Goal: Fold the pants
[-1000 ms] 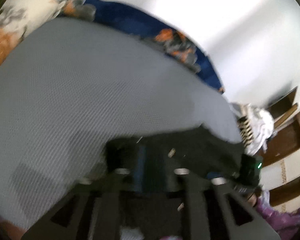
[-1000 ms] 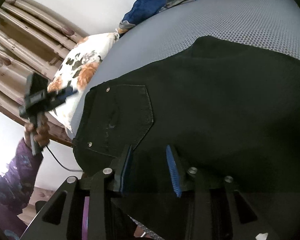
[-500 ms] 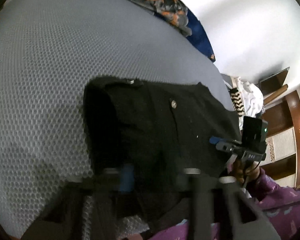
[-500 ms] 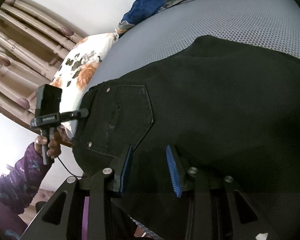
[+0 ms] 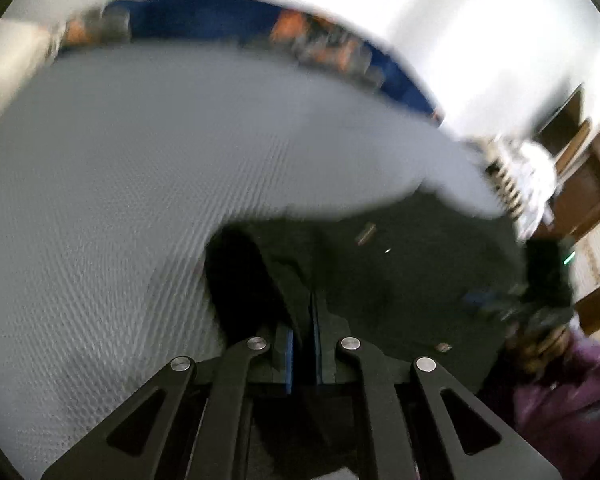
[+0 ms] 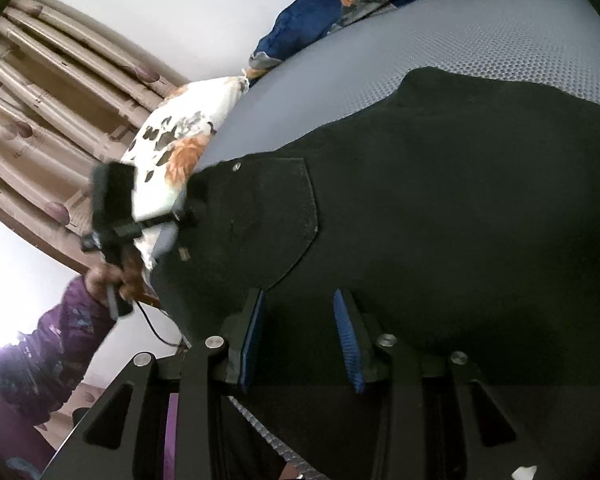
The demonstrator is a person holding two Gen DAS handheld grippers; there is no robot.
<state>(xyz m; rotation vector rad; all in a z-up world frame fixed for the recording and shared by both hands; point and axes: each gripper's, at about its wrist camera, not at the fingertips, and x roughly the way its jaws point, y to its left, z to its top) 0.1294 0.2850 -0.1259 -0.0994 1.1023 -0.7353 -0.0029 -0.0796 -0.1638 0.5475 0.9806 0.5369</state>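
Your left gripper (image 5: 305,320) is clamped on the pants (image 5: 400,280) at their 9 o'clock edge; your right gripper (image 6: 300,320) stands part-open, gripping nothing. No writing is legible.

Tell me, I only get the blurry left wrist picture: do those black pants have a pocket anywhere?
Observer: Yes. The right wrist view shows a back pocket facing up on the black pants.
Visitor: Where's the other tool?
Observer: The right tool sits at the pants' near edge, jaws apart, gripping nothing.
Visitor: What's past the waistband end?
Observer: A beige curtain hangs there, beyond a floral pillow.
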